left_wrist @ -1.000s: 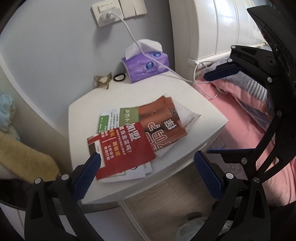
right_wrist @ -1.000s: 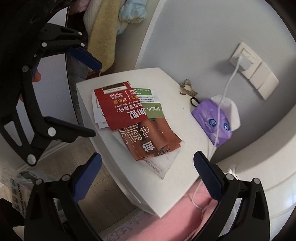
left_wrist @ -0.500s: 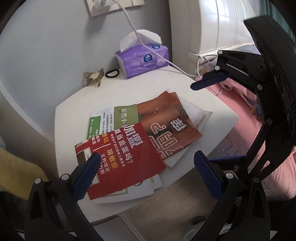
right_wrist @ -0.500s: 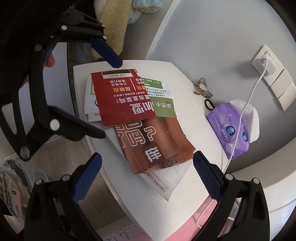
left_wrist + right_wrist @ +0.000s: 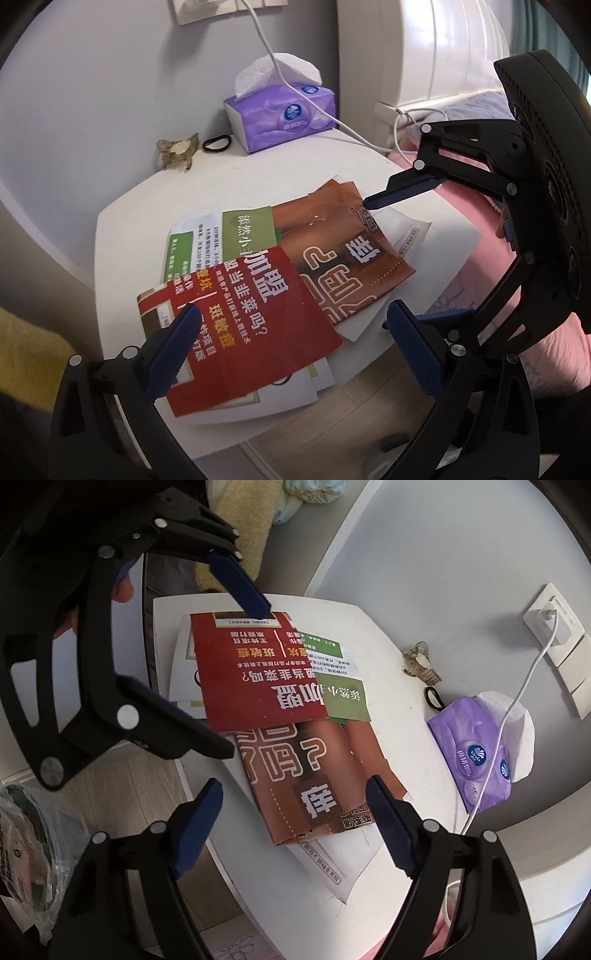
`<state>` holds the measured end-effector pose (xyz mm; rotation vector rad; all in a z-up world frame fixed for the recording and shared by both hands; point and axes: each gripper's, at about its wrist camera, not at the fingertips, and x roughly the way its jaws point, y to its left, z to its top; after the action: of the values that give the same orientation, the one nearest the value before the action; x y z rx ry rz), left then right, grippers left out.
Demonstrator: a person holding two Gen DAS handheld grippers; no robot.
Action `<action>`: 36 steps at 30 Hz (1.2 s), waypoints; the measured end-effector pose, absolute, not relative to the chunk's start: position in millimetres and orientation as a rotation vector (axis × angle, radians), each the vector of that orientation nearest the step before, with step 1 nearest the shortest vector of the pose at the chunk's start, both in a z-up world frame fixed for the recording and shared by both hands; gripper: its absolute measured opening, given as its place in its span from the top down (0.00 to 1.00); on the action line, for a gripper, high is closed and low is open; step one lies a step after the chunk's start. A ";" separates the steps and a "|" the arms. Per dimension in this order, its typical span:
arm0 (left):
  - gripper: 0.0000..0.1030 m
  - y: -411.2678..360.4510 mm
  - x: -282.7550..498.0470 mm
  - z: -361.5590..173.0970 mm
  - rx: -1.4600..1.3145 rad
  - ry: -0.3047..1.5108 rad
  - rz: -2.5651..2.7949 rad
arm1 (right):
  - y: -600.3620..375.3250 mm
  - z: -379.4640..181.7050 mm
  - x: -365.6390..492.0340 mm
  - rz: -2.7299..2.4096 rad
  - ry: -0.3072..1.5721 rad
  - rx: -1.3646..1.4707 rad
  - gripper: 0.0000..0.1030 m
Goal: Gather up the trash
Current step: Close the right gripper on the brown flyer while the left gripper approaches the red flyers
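Note:
A pile of paper flyers lies on a white bedside table (image 5: 122, 236) (image 5: 402, 723). A red flyer (image 5: 251, 332) (image 5: 255, 672) is on top, with a brown flyer (image 5: 351, 254) (image 5: 310, 771), a green-and-white one (image 5: 221, 240) (image 5: 343, 698) and white sheets (image 5: 343, 864) under it. My left gripper (image 5: 291, 325) is open, its fingers straddling the near end of the red flyer. My right gripper (image 5: 295, 794) is open over the brown flyer's end; it also shows in the left wrist view (image 5: 384, 258). Neither holds anything.
A purple tissue pack (image 5: 284, 118) (image 5: 476, 757), a black hair tie (image 5: 217, 143), a small hair claw (image 5: 176, 153) and a white charging cable (image 5: 332, 118) lie at the table's back. A pink bed (image 5: 517, 332) is to the right. A bag-lined bin (image 5: 33, 856) stands on the floor.
Both grippers have moved in closer and lower over the flyer pile, from opposite ends. Both stay open. The flyers have not moved.

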<state>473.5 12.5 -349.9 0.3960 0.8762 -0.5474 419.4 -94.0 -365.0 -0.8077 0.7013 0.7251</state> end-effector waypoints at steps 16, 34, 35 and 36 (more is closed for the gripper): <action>0.05 14.6 465.3 -351.6 0.423 0.881 -0.594 | -86.2 -370.5 416.8 0.742 0.655 -0.858 0.51; 0.05 15.1 457.7 -362.8 0.436 0.883 -0.599 | -81.3 -376.6 420.8 0.770 0.703 -0.801 0.89; 0.05 15.6 457.4 -363.9 0.437 0.887 -0.599 | -81.4 -376.8 421.5 0.767 0.706 -0.801 0.90; 0.05 16.2 456.8 -364.5 0.436 0.888 -0.599 | -81.4 -376.7 421.4 0.765 0.705 -0.802 0.92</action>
<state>456.8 16.2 -364.5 0.4362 0.8881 -0.5992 421.4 -81.4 -376.7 -0.8023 0.7051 0.7648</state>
